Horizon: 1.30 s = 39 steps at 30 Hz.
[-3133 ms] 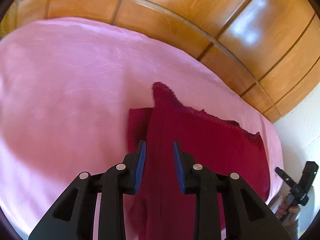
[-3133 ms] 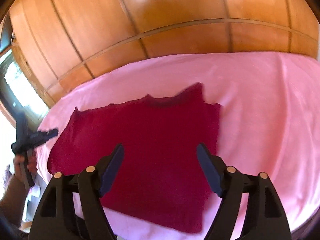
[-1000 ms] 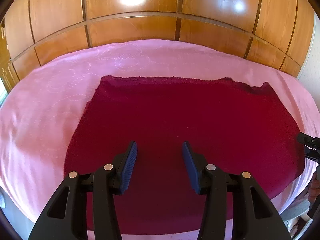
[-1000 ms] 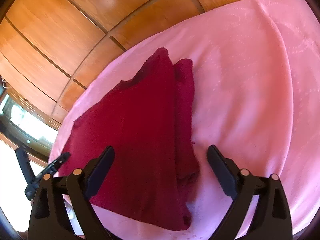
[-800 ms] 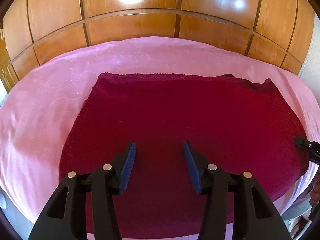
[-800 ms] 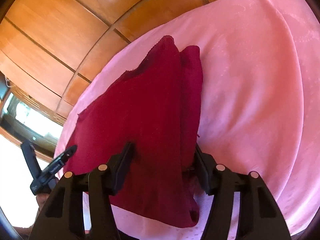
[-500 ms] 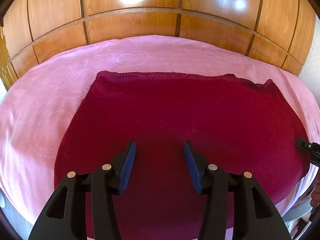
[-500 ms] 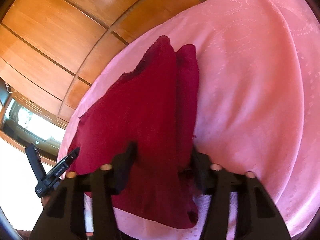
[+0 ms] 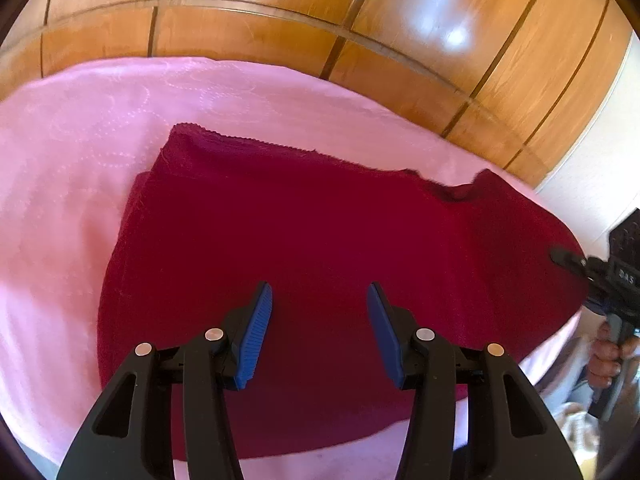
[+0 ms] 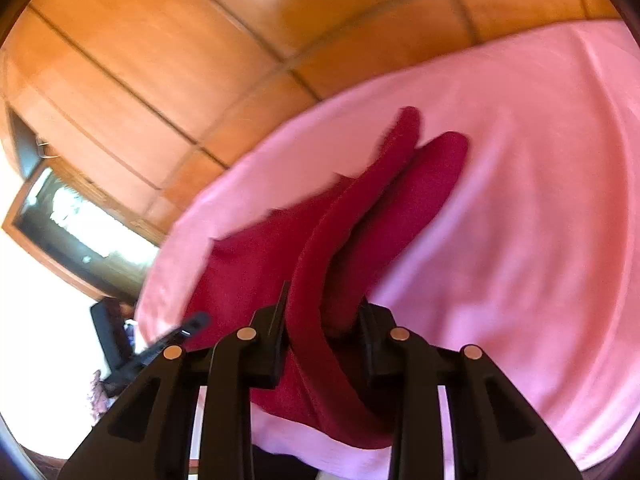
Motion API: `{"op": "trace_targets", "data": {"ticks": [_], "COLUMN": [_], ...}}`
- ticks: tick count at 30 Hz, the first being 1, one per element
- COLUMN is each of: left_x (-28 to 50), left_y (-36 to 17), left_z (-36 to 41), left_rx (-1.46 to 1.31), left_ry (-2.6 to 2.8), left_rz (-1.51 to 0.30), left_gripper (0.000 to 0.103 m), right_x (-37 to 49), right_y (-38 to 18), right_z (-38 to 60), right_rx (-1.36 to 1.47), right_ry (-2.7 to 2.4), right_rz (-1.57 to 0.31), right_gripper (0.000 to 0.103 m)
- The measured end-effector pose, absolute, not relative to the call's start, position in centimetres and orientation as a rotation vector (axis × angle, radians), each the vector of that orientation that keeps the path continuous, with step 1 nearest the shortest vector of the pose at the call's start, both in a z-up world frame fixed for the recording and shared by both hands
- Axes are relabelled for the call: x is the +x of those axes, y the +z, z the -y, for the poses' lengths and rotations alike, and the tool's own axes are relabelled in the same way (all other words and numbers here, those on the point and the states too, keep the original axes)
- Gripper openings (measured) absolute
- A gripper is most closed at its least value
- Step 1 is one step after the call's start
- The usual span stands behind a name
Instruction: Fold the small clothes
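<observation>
A dark red knit garment (image 9: 320, 248) lies on the pink bedspread (image 9: 80, 168), partly folded. My left gripper (image 9: 319, 300) is open and empty, hovering over the garment's near middle. My right gripper (image 10: 322, 312) is shut on the garment's right edge (image 10: 320, 264), with the bunched cloth lifted and running away from the jaws. The right gripper also shows at the far right of the left wrist view (image 9: 600, 276), at the garment's edge. The left gripper shows at the lower left of the right wrist view (image 10: 160, 348).
Glossy wooden panels (image 9: 360, 32) stand behind the bed. A bright window (image 10: 72, 216) is at the left in the right wrist view. The bedspread's near edge (image 10: 320, 444) runs just below the grippers.
My right gripper has closed on the garment's right edge and lifted it. The left gripper stays open and its view has swung a little to the left.
</observation>
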<state>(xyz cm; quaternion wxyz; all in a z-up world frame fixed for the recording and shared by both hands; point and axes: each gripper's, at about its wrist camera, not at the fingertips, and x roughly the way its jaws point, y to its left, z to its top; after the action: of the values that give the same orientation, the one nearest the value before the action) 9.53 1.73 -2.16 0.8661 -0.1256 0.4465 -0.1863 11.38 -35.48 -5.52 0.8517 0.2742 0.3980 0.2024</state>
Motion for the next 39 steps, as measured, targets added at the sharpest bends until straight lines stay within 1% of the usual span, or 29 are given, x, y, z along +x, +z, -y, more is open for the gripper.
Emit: {"op": "trace_targets", "data": {"ticks": [6,10,15,19,20,21,22,23,24,25,31,34,36,38,39], "left_x": [9.2,8.5,7.9,8.6,8.8,9.1,9.4,9.7,10.0,10.5,13.6,15.3,16.1,16.4,16.4], "left_y": [0.4,1.3,1.2,0.7,0.5,0.4,0.3,0.2,0.3,0.2,-1.1,-2.4,-2.9,-2.7,-2.5], "left_z": [-6.4,-10.2,-14.2,-15.4,-15.4,-15.4,-15.4,-15.3,-14.9,-14.6,-12.5,-11.2,-10.5,-9.8,-9.3], "left_rx": [-0.428,-0.530,-0.645,-0.696,-0.706,-0.712,-0.720,-0.725,-0.727,-0.724,-0.655,-0.630,-0.616,-0.577,-0.538], "left_ry": [-0.394,-0.382,-0.367,-0.379,-0.385,-0.392,-0.403,-0.414,-0.434,-0.447,-0.452,-0.452,-0.449,-0.438,-0.430], "left_rz": [-0.874,-0.837,-0.829,-0.861,-0.871,-0.877,-0.884,-0.891,-0.902,-0.913,-1.046,-1.133,-1.160,-1.162,-1.163], "left_gripper": [0.049,0.049,0.049,0.049,0.050,0.054,0.056,0.056,0.056,0.056,0.056,0.056,0.056,0.040,0.028], "right_x": [14.1,16.2,18.0,17.5,17.0,16.7,16.1,15.7,15.2,14.6,12.0,11.0,10.2,10.0,9.8], "right_y": [-1.4,-0.8,-4.0,-7.8,-8.4,-8.6,-8.5,-8.0,-7.7,-7.3,-6.5,-6.9,-7.5,-8.1,-8.1], "right_z": [28.3,21.1,12.7,7.7,6.9,6.5,6.3,6.1,6.2,6.6,11.4,14.0,16.4,18.2,18.6], "right_rx": [0.530,0.476,0.393,0.239,0.192,0.173,0.154,0.154,0.158,0.159,0.214,0.224,0.236,0.263,0.268], "right_ry": [0.637,0.781,0.882,0.891,0.883,0.884,0.908,0.938,0.972,1.000,1.012,0.950,0.895,0.841,0.832], "right_rz": [-0.787,-0.808,-0.912,-0.998,-0.996,-0.988,-0.961,-0.937,-0.918,-0.903,-0.866,-0.867,-0.871,-0.876,-0.875], "right_gripper": [0.026,0.025,0.025,0.025,0.026,0.032,0.041,0.047,0.057,0.063,0.066,0.066,0.067,0.067,0.067]}}
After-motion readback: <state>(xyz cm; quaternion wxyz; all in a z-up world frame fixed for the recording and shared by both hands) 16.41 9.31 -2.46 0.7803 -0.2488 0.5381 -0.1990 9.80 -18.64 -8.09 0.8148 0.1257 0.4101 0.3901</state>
